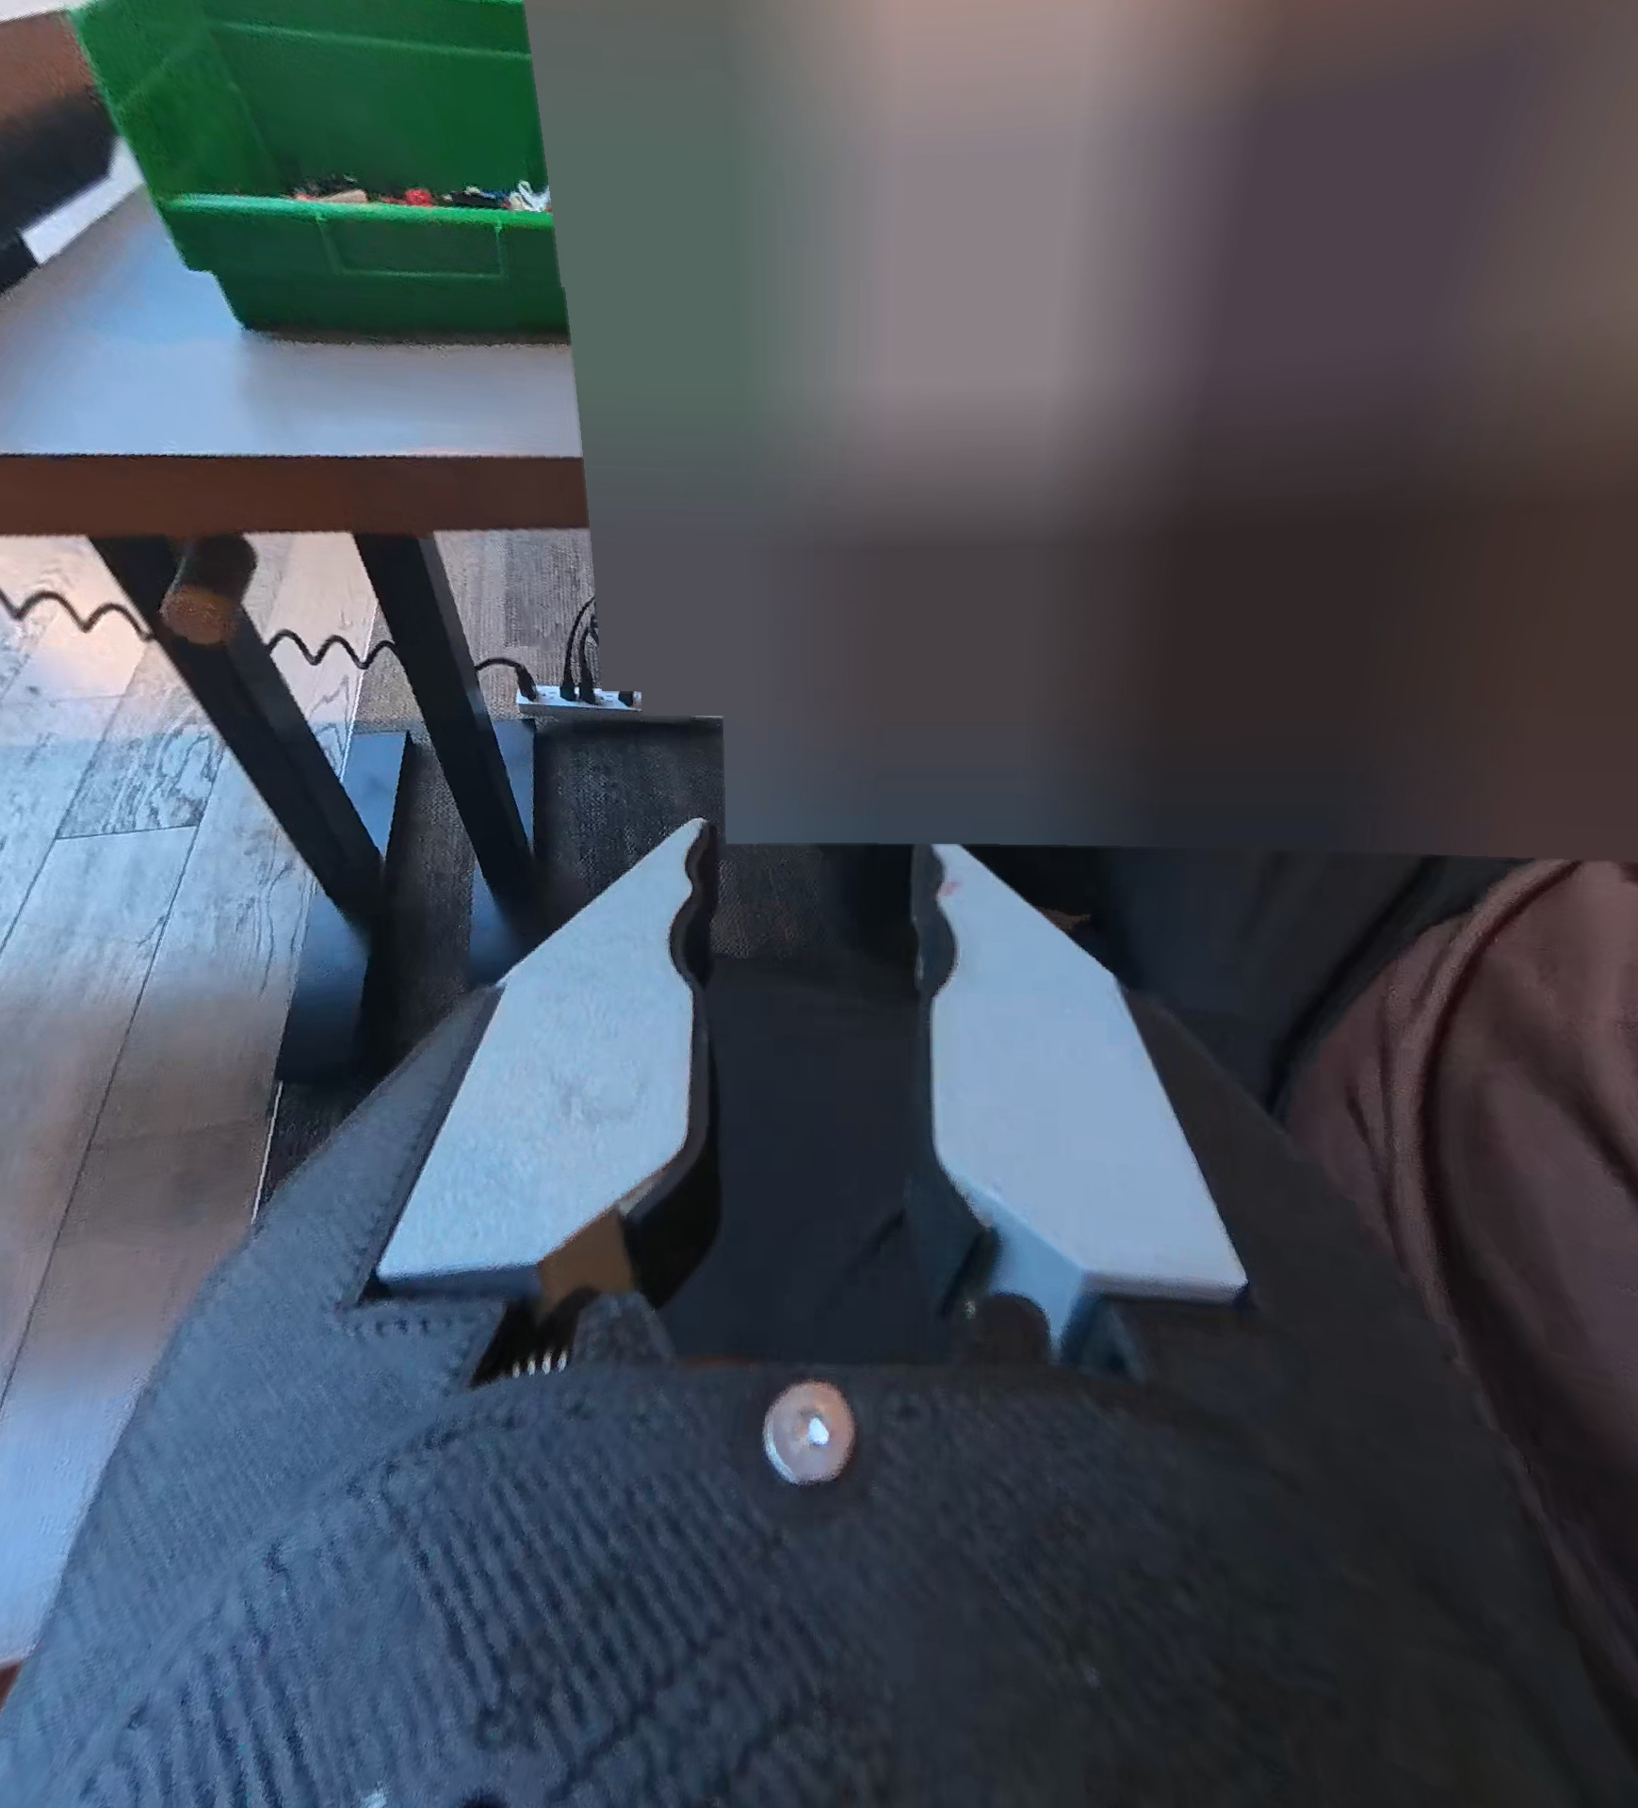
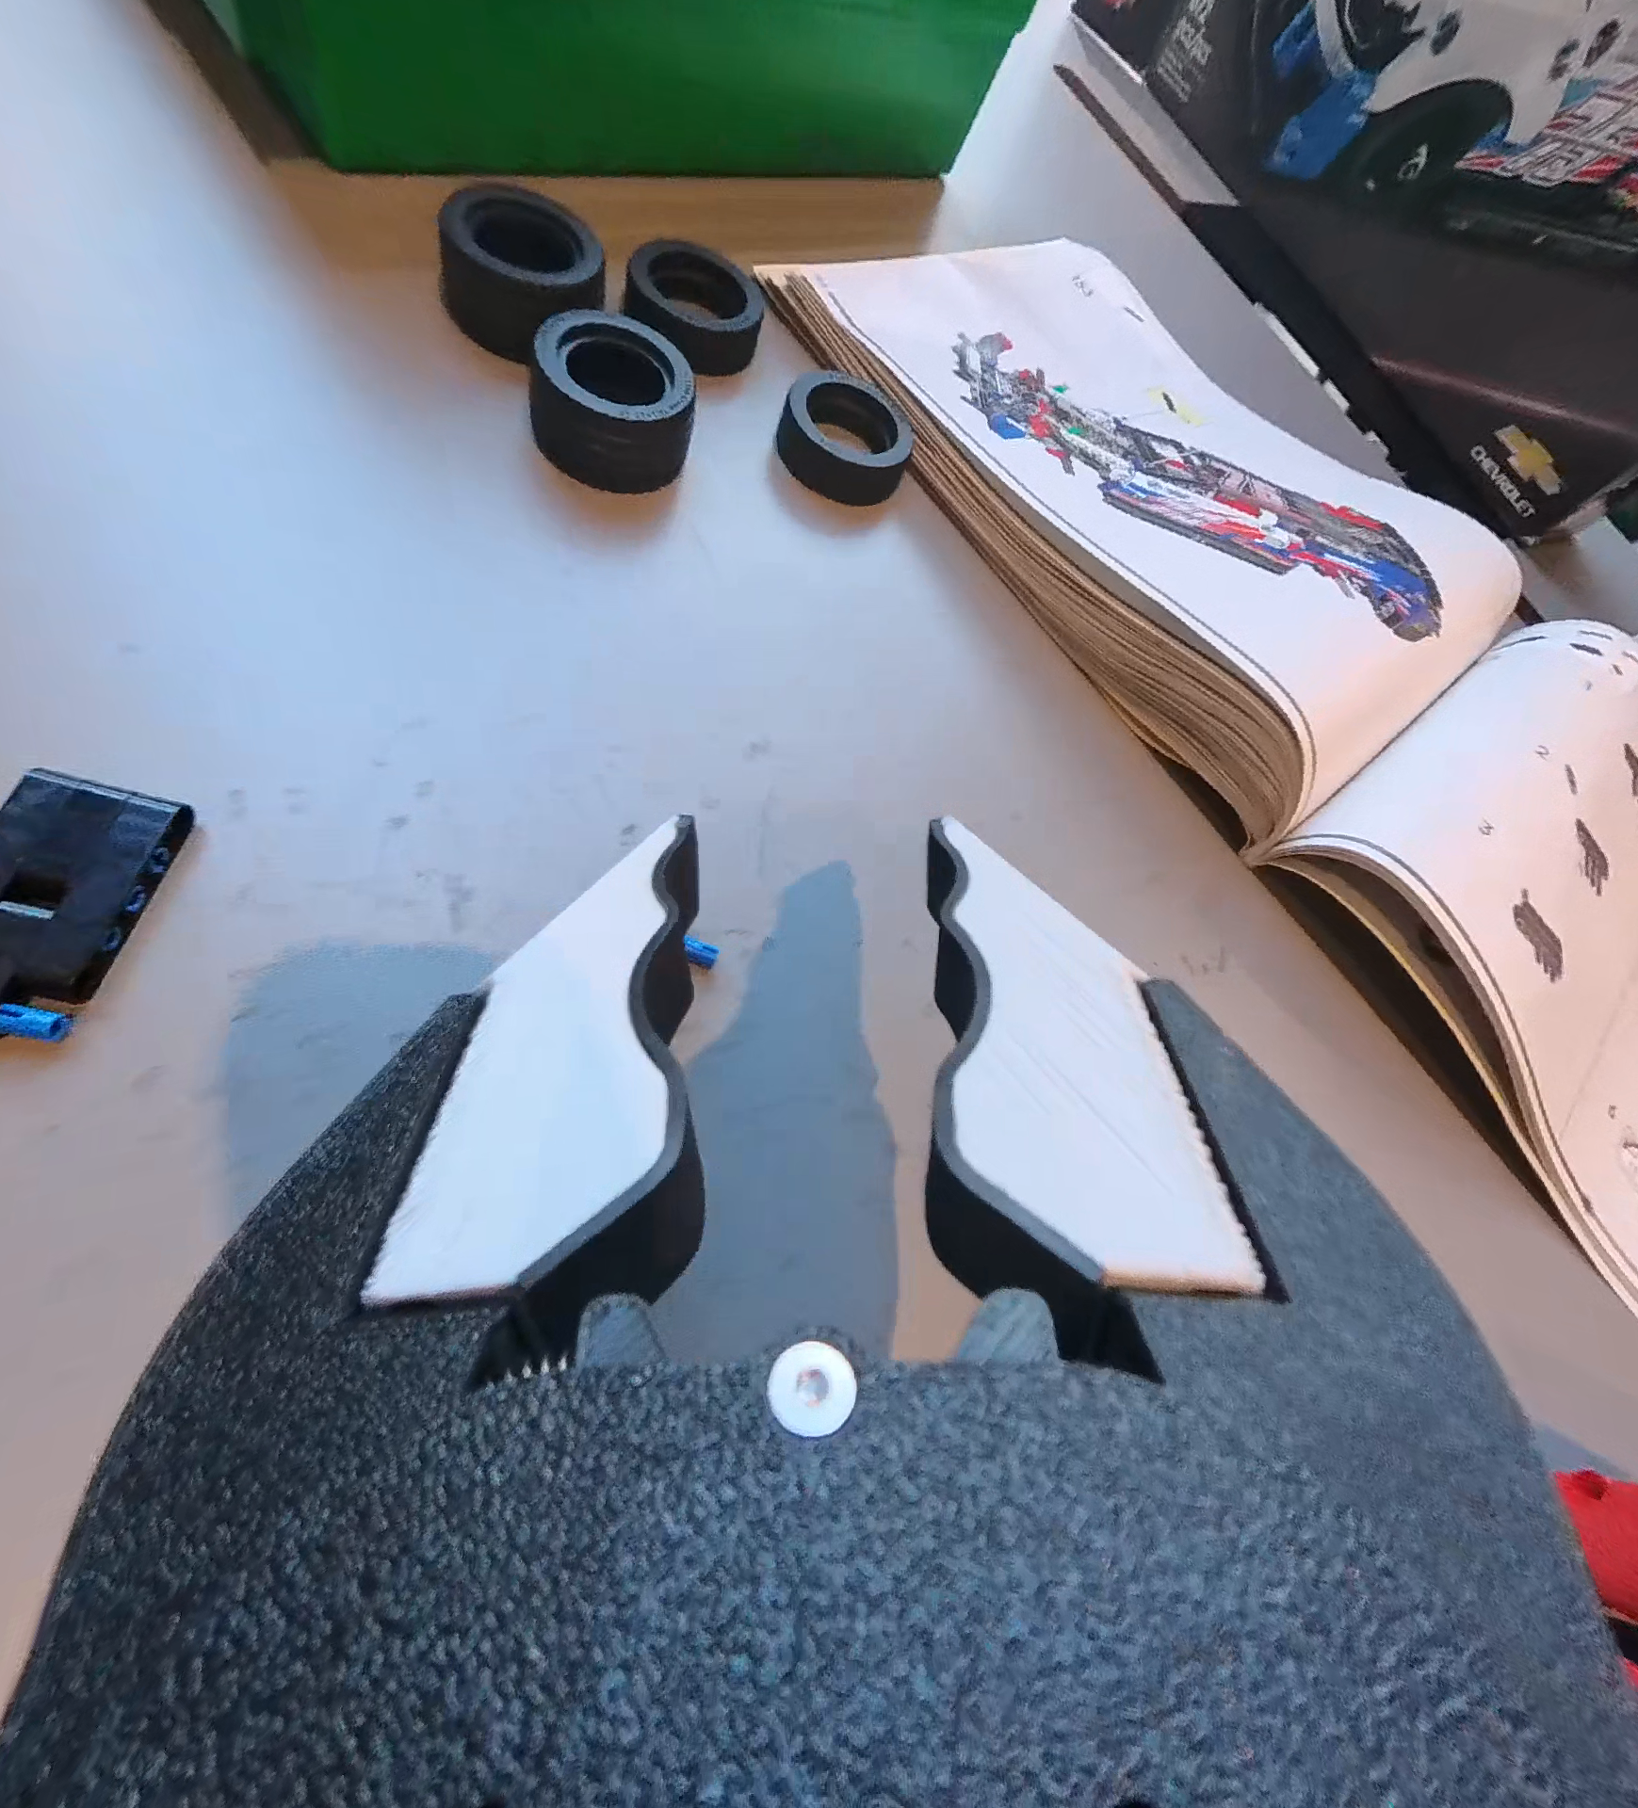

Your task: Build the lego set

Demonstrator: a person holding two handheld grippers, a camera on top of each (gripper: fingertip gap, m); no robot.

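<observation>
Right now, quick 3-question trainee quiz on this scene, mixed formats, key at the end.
1. How many black tyres lie loose on the table?
2. True or false: the right tool is shut on the small blue pin.
3. Where is the left tool pointing? A) into the green bin B) off the table, toward the floor C) at the open instruction book

Key: 1) four. 2) false, it is open and empty; the pin lies on the table. 3) B.

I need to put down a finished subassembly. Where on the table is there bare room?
Bare table lies between the four black tyres, the black assembly and the open instruction book. The right edge is crowded by the book and red parts.
</observation>
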